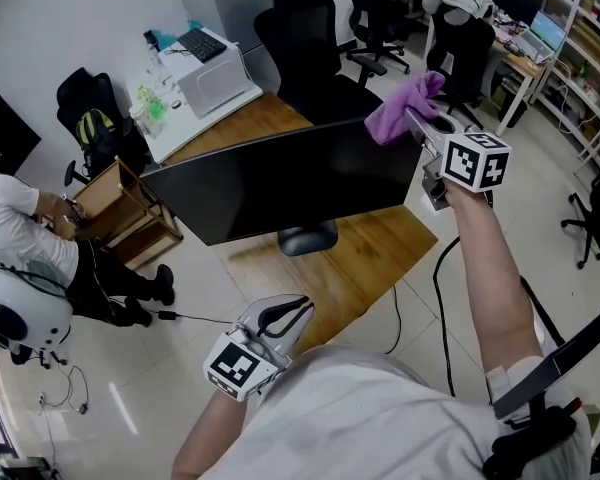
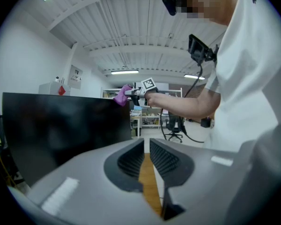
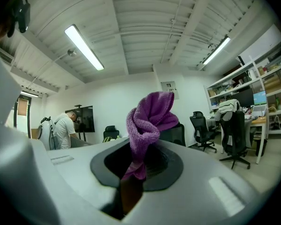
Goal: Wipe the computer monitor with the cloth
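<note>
**Cloth** point(image 1: 405, 105): purple and bunched, pinched fast in the right gripper point(image 1: 416, 123) jaws, by the monitor point(image 1: 280, 180) top corner at 1 o'clock; contact unclear.
**Left gripper** point(image 1: 288, 316): at 6 o'clock, jaws nearly together, nothing held.
**Worktop** point(image 1: 380, 253): wooden, carries the monitor.
**Step:** probably starting the wipe.
**Next:** press the cloth on the screen and sweep toward 9 o'clock.

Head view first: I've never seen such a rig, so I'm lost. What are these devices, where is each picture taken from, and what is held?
No robot: a person holds a two-jaw tool in each hand. One camera sits on the person's head, looking down; the others ride on the tools, looking along their jaws. The right tool clamps a purple cloth by the top corner of the dark monitor, which stands on a wooden desk. The left tool hangs low, jaws nearly together, empty.
</note>
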A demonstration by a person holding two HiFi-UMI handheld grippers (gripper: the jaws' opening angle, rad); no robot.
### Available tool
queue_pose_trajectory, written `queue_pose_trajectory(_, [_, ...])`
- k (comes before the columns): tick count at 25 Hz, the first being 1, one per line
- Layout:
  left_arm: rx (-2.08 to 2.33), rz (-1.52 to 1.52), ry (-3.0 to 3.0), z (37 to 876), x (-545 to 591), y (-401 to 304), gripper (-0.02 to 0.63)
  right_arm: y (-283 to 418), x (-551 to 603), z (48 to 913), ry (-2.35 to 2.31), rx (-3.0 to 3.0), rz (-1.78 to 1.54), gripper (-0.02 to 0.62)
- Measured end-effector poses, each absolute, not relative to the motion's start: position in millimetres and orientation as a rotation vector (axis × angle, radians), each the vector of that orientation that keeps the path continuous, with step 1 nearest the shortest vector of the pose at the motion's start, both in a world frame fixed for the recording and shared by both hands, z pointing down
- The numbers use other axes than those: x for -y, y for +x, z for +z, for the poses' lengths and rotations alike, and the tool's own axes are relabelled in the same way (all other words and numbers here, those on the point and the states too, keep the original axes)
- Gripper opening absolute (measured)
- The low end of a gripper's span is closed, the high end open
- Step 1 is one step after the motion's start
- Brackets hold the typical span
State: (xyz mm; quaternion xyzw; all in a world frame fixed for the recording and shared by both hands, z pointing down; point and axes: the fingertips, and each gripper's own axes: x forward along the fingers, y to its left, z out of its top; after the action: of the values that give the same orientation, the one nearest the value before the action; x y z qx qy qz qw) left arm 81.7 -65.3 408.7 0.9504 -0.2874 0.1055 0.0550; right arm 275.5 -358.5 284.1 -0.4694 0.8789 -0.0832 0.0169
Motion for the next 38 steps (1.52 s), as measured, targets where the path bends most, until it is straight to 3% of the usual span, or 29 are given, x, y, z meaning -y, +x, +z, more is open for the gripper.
queue_pose_trajectory(14, [0.868,0.339,2.899,418,70,95,0.057,329,358,304,-1.53,-2.617,-0.312,0.048])
queue_pose_trajectory(38, [0.893,0.393,2.864,424,65,95,0.057,358,345,383,-1.609,-2.482,-0.435,0.048])
